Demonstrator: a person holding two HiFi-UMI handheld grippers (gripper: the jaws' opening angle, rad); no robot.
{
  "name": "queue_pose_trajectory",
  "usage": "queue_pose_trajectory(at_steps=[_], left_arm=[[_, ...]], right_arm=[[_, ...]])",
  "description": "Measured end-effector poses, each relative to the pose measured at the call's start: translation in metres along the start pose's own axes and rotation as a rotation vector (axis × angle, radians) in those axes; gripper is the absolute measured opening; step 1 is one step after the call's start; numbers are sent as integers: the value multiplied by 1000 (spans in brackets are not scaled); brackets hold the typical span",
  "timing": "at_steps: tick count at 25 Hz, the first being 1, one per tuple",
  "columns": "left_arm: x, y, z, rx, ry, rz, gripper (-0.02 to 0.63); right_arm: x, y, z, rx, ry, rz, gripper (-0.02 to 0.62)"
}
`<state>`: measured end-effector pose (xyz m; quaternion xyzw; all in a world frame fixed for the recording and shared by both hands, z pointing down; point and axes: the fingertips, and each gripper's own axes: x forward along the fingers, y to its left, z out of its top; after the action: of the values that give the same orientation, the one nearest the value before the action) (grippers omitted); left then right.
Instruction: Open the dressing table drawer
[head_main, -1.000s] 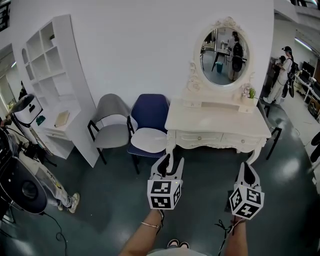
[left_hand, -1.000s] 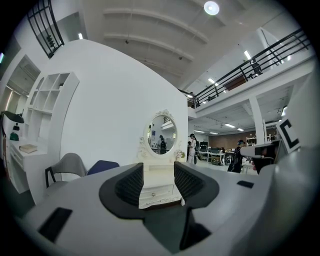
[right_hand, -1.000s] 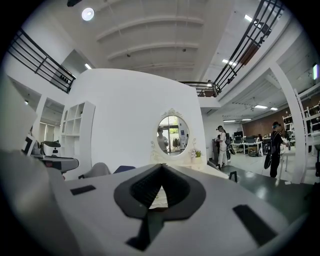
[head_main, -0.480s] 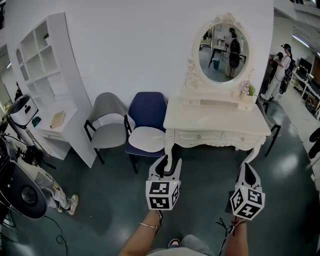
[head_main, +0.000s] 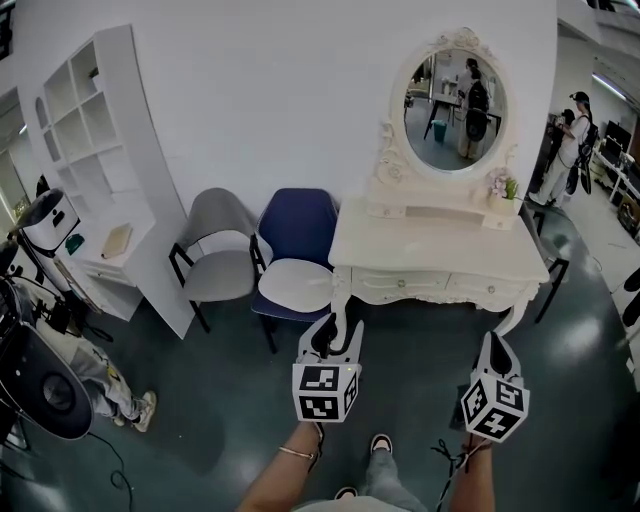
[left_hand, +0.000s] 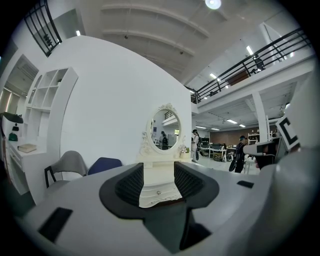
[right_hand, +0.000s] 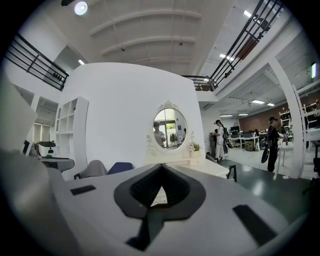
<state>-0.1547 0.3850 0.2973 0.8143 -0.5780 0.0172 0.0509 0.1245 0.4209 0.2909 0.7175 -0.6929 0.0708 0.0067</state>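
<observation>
A white carved dressing table (head_main: 440, 245) with an oval mirror (head_main: 455, 95) stands against the wall ahead. Two drawers run under its top, the left drawer (head_main: 400, 287) and the right drawer (head_main: 486, 292), both closed. My left gripper (head_main: 338, 330) hangs in the air short of the table's left front leg, open and holding nothing. In the left gripper view the left drawer's front with its small knob (left_hand: 158, 192) shows between the parted jaws of the left gripper (left_hand: 159, 172). My right gripper (head_main: 497, 342) floats before the table's right end, shut and holding nothing; the right gripper (right_hand: 162, 167) has its tips meeting.
A blue chair (head_main: 297, 240) and a grey chair (head_main: 222, 245) stand left of the table. A white shelf unit (head_main: 110, 170) lines the left wall, with camera equipment on stands (head_main: 40, 380) in front of it. A dark chair (head_main: 550, 265) is at the table's right; people (head_main: 572, 140) stand beyond.
The view has shifted a little toward the table and a foot has stepped forward below. Both grippers keep their places and jaw states.
</observation>
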Motion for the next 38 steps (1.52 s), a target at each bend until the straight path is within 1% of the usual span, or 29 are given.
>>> queue_pose_trajectory(at_steps=[5, 16, 23, 31, 38], left_arm=[[32, 2, 10, 10, -16, 17, 189], [121, 6, 33, -1, -28, 69, 189], [175, 12, 41, -1, -27, 100, 189], [228, 12, 45, 2, -32, 121, 189], [257, 12, 41, 5, -6, 136, 189]], right_arm=[[38, -7, 5, 3, 1, 17, 8], [140, -27, 39, -15, -10, 77, 8], [202, -34, 54, -20, -9, 116, 6], [259, -47, 59, -10, -4, 150, 8], [290, -62, 56, 10, 15, 156, 6]])
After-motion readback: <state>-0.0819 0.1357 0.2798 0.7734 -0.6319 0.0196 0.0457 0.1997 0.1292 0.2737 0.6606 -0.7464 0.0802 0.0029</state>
